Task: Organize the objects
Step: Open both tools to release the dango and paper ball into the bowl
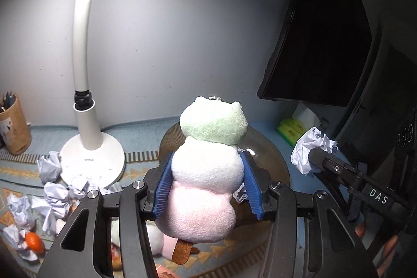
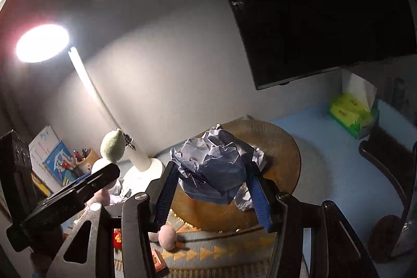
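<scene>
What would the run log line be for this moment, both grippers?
left gripper: shut on plush | right gripper: shut on paper ball | both held above round mat

A plain pale wall [image 1: 182, 30] stands behind a light blue desk top [image 2: 325, 147]. A white desk lamp [image 1: 88, 106] with a curved neck is lit, its round head [image 2: 41, 42] glaring. A dark monitor [image 2: 325, 4] hangs at the right.

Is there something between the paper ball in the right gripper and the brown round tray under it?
Nothing visible blocks it. The crumpled paper ball, shut in the right gripper, hangs directly above the tray. Other crumpled paper already lies on it, beside the ball.
</scene>
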### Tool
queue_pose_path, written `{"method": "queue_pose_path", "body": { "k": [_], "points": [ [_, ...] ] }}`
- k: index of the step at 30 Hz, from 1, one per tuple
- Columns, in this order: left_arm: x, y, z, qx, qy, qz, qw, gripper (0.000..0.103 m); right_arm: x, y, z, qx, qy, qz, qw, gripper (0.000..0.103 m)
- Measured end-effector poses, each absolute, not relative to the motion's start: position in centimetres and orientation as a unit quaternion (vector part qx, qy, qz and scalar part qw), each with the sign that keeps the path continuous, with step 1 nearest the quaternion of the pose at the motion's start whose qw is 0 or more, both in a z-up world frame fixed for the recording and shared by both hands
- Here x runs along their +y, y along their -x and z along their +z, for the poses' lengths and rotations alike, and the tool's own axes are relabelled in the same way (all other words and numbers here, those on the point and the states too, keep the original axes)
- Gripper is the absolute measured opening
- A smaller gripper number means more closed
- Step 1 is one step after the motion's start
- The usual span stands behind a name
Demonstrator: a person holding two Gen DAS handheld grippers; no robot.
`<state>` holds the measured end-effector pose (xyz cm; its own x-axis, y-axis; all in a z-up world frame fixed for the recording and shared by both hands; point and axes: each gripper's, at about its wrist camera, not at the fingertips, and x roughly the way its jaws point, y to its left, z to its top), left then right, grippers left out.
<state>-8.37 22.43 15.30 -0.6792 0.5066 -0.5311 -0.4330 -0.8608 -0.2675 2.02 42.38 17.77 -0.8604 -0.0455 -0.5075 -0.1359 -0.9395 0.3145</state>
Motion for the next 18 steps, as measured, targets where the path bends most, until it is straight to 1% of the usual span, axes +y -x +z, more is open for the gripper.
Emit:
{"method": "queue_pose_path", "body": {
  "k": [4,9,11,12,13,14,15,18],
  "points": [
    [24.1,11.4,12.6,-0.071,0.336,0.903,0.259,0.047,43.7,1.0,15.8,0.193,0.286,0.938,0.02,0.052],
    [25.4,13.4,10.0,-0.073,0.359,0.891,0.268,0.048,44.5,3.8,13.7,0.209,0.307,0.928,0.017,0.052],
    [25.7,13.6,9.6,-0.069,0.358,0.892,0.268,0.058,44.6,4.6,13.4,0.217,0.311,0.925,0.009,0.053],
    [25.7,13.5,9.6,-0.067,0.356,0.893,0.268,0.071,44.7,4.9,13.3,0.221,0.313,0.924,0.009,0.055],
    [25.7,13.5,9.6,-0.066,0.353,0.894,0.268,0.082,44.8,5.3,13.2,0.223,0.317,0.922,0.009,0.058],
    [25.5,13.4,9.8,-0.067,0.35,0.895,0.268,0.085,44.8,5.5,13.2,0.225,0.32,0.92,0.008,0.072],
    [25.2,13.2,10.0,-0.071,0.347,0.895,0.27,0.086,45.0,5.4,13.3,0.228,0.317,0.921,0.009,0.079],
    [23.7,12.1,11.1,-0.077,0.334,0.899,0.272,0.086,45.2,4.3,13.9,0.225,0.303,0.926,0.019,0.079]
  ]
}}
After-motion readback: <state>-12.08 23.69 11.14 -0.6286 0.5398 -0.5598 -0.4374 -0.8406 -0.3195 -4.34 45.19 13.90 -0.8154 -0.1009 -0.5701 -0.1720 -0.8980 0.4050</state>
